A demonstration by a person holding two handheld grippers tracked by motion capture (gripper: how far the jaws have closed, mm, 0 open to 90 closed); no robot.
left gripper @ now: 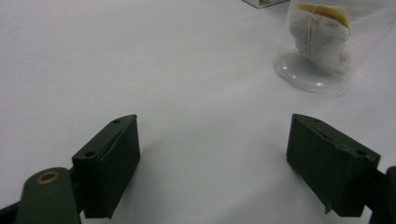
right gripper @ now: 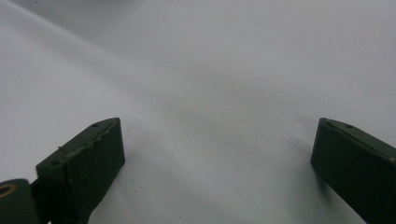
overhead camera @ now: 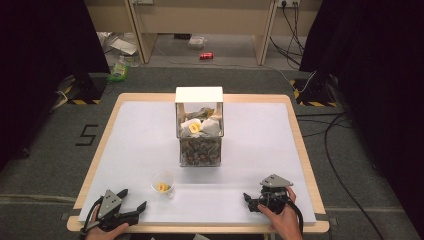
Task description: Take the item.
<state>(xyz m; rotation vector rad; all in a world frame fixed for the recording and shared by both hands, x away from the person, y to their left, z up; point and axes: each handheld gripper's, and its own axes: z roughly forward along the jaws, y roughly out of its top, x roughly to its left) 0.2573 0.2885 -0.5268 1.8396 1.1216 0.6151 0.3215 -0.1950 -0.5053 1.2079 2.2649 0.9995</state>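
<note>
High view: left gripper (overhead camera: 134, 199) and right gripper (overhead camera: 248, 201) rest wide-jawed.

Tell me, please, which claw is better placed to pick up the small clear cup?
Probably the left claw: it lies open near the cup, which shows just ahead in its own view. The right claw, also open, sits farther off, facing bare table.
</note>
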